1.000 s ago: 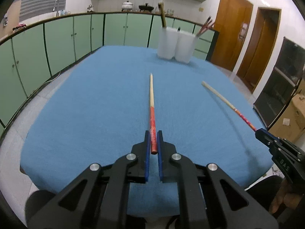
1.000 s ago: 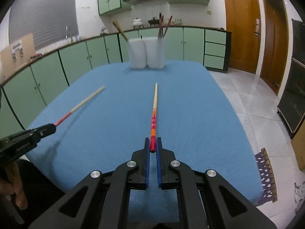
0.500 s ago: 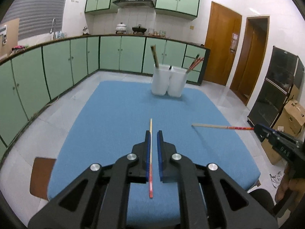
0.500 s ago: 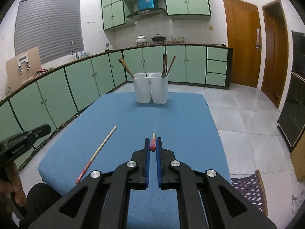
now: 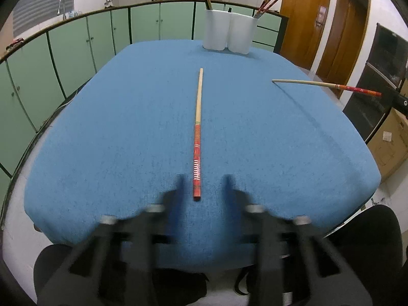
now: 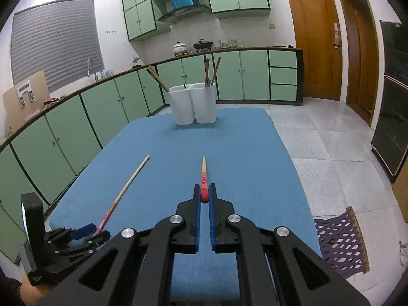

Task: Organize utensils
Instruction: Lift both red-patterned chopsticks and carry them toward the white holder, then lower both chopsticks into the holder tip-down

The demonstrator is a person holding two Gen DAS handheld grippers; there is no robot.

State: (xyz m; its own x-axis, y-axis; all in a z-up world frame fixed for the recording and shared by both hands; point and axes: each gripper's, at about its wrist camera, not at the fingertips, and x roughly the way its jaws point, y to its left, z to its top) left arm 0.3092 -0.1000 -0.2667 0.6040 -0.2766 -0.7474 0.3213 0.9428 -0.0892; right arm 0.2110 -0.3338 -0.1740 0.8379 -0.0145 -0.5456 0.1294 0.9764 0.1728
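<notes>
Lying on the blue table (image 5: 280, 137), one chopstick (image 5: 197, 137) sits between the parted left gripper (image 5: 201, 181) (blurred); the right gripper (image 6: 204, 199) clamps another chopstick (image 6: 203, 178).

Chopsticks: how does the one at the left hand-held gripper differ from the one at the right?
The left chopstick lies flat on the cloth; the right chopstick is held above it. The left hand-held gripper stands open around its chopstick's red end; the right hand-held gripper is shut on its own. Both are pale wood with red patterned ends.
</notes>
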